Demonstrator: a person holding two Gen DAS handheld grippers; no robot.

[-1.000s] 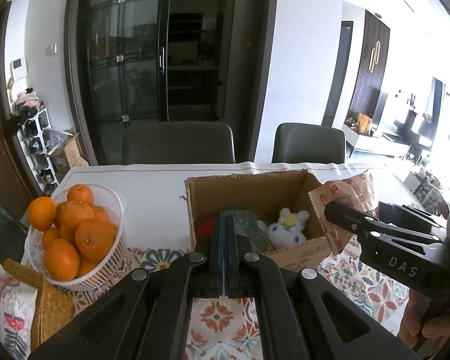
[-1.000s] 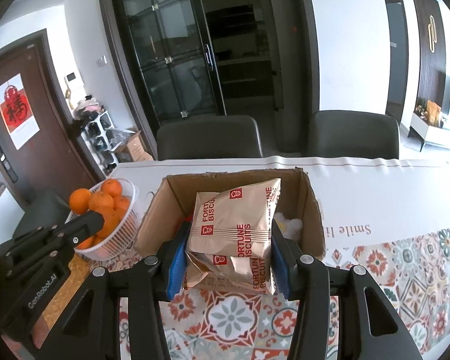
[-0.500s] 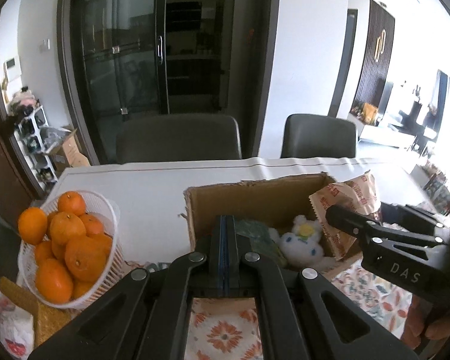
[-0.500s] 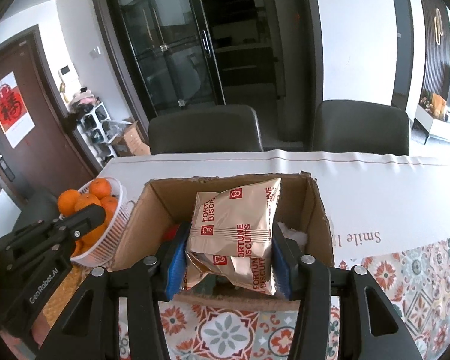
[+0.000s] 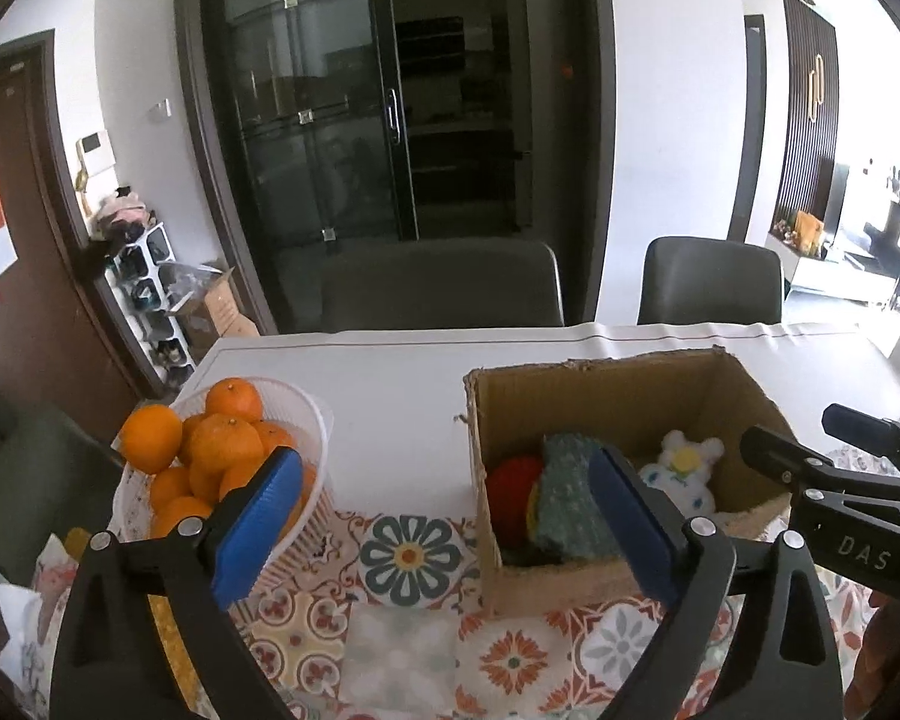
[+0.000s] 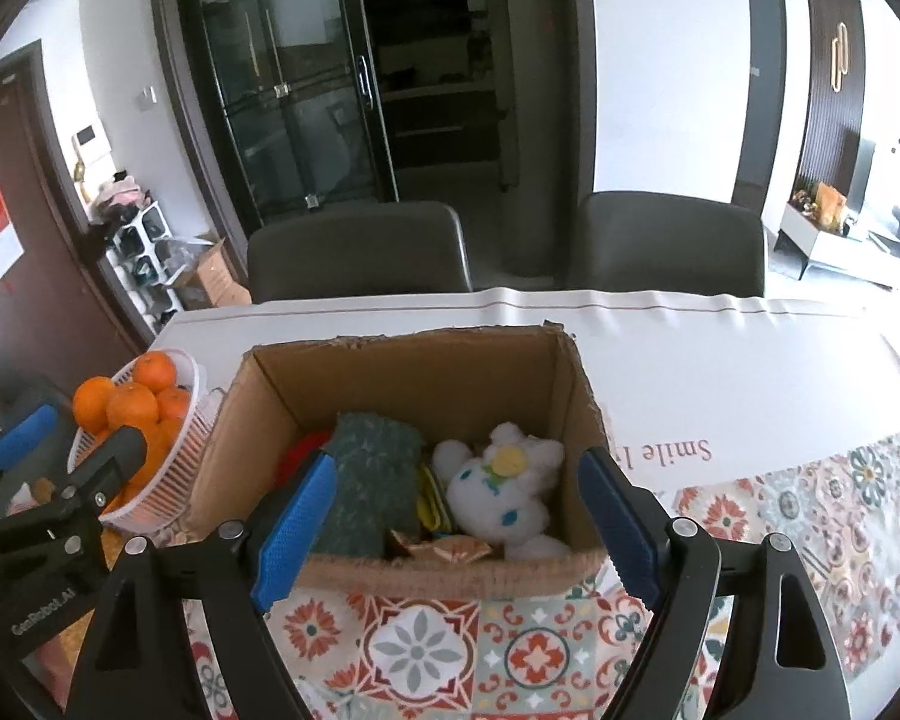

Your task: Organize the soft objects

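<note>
An open cardboard box stands on the table and holds a white plush toy, a green sponge, a red object and the fortune biscuit bag, low at the front wall. My right gripper is open and empty just in front of the box. My left gripper is open and empty to the left of the box, where the plush and sponge also show. Each gripper appears in the other's view.
A white basket of oranges stands left of the box and also shows in the right wrist view. A patterned cloth covers the near table. Two dark chairs stand behind the table.
My right gripper has opened and let go of the biscuit bag, which now lies in the box. My left gripper has opened and shifted left.
</note>
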